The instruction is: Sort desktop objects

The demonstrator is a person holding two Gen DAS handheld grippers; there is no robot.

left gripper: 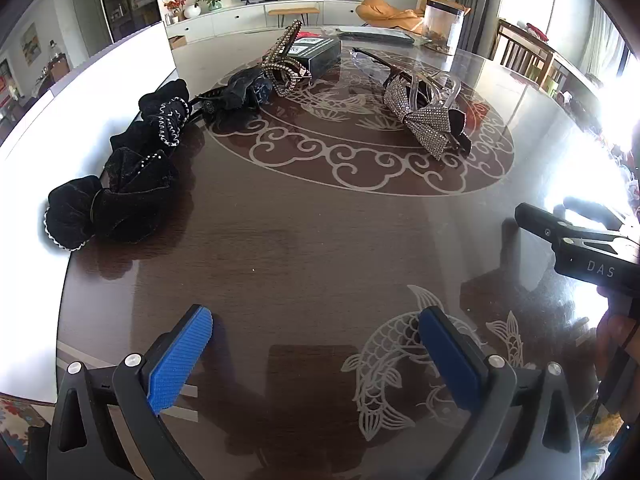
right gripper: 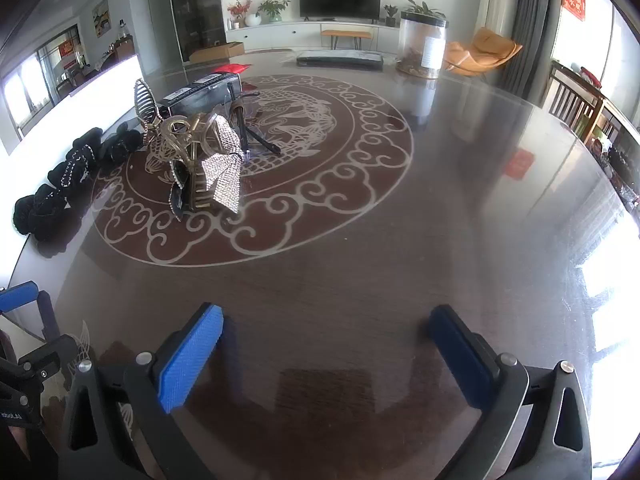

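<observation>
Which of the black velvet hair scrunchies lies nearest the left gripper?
The black velvet scrunchie edged with white beads, at the row's near end; the others lie farther back.

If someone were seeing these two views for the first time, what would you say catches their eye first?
Probably the sparkling rhinestone bow clip, lying on the pale cloud-scroll ring inlaid in the dark glossy table. Next, the row of black velvet scrunchies along the table's left edge. In the foreground, the left claw and right claw stand wide open with blue pads, holding nothing.
</observation>
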